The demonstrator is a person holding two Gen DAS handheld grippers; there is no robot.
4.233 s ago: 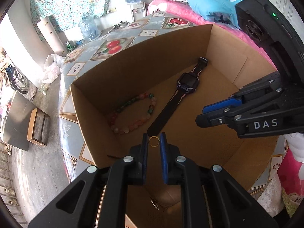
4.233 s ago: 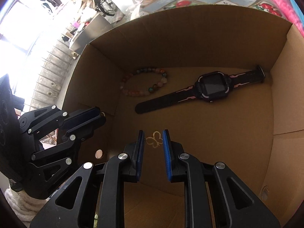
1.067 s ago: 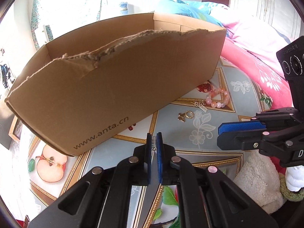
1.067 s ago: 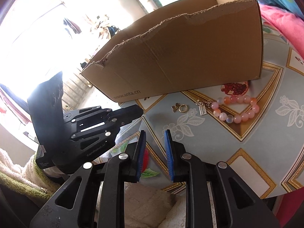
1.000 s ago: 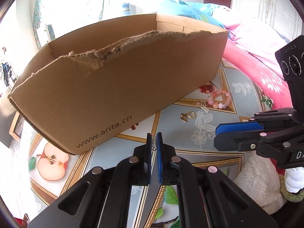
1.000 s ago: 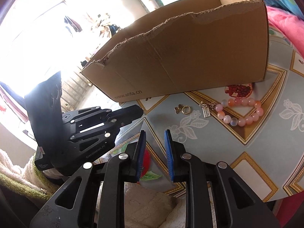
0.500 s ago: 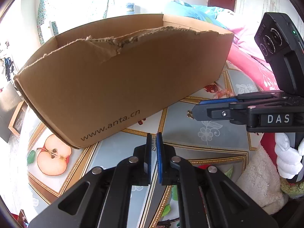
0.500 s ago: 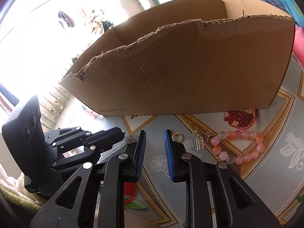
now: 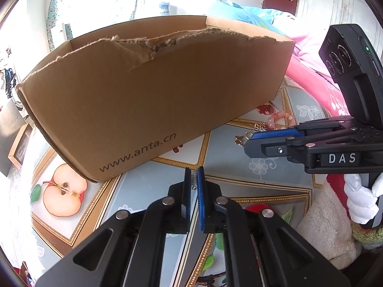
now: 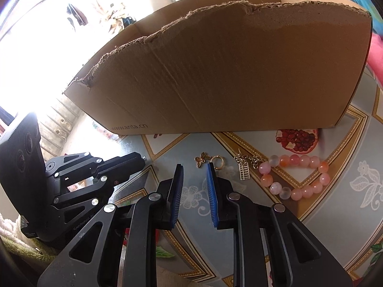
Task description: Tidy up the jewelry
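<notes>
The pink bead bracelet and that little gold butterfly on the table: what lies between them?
In the right wrist view, a gold ring and a small ladder-shaped charm lie between the butterfly and bracelet.

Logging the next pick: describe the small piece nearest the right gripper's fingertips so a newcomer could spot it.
Find the cardboard box on the patterned table. On the table before its printed wall lies a row of trinkets. The leftmost is the gold butterfly charm, joined to a small gold ring, left of the pink bead bracelet.
</notes>
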